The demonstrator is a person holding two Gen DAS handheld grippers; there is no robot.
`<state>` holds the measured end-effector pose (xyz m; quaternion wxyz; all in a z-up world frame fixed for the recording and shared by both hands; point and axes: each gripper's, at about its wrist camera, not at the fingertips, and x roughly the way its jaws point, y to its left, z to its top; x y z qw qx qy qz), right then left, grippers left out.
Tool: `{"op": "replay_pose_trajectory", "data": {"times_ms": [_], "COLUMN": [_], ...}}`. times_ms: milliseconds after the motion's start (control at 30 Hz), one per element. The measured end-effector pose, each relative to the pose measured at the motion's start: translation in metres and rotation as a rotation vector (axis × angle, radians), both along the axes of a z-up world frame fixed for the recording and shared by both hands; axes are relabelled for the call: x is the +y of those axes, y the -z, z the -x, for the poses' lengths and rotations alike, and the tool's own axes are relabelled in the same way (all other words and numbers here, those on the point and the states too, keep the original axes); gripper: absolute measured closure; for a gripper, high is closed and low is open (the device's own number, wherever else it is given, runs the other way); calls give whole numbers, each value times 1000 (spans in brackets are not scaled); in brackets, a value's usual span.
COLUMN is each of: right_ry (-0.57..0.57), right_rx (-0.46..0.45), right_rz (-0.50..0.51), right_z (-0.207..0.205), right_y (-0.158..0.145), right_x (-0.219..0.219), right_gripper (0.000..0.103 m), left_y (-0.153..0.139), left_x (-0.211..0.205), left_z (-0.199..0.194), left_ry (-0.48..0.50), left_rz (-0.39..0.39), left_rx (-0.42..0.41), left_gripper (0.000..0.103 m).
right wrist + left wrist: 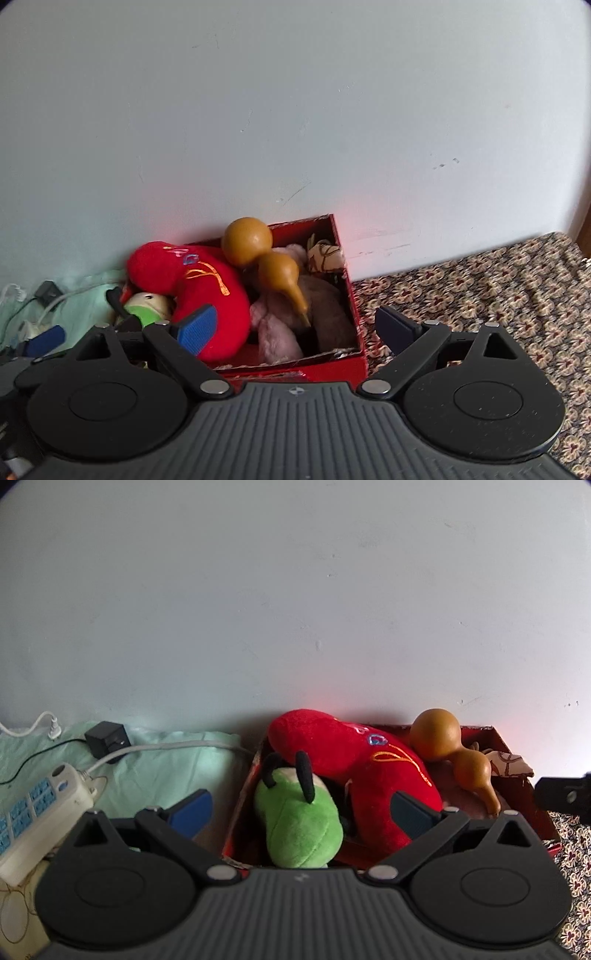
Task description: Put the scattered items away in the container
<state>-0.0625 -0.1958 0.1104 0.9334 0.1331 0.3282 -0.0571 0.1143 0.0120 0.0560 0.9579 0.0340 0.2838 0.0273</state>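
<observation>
A red cardboard box (332, 365) stands against the wall, full of toys. A red plush (199, 280) leans over its left side, and a wooden gourd (266, 258) rests on pink and brown plush (277, 336). A green plush (299, 823) with black ears lies at the box's (236, 812) near left corner, beside the red plush (354, 760) and the gourd (454, 753). My left gripper (301, 812) is open; the green plush sits between its fingers, untouched. My right gripper (295, 328) hangs open over the box's front, holding nothing.
A white power strip (40, 805), a black adapter (107, 738) and cables lie on mint-green cloth (159, 768) left of the box. A floral bedspread (480, 295) spreads to the right. The white wall (295, 110) rises right behind the box.
</observation>
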Motion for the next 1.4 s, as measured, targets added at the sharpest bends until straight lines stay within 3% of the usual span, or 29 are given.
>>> {"op": "replay_pose_trajectory", "data": {"times_ms": [233,433,1400], "right_ry": [-55,-42,-80], "right_rx": [32,12,38], "right_rz": [81,49,86], "right_z": [-12,-9,-23], "right_y": [-4,-4,19], "right_x": [20,15,27], "right_gripper": [9,9,9], "left_y": [0,1,8], "left_x": [0,-1,14], "left_z": [-1,-2,-16], "left_ry": [-1,-2,-1], "left_rz": [-2,-9,1], "left_rx": [0,6,-11], "left_gripper": [1,1,1]}}
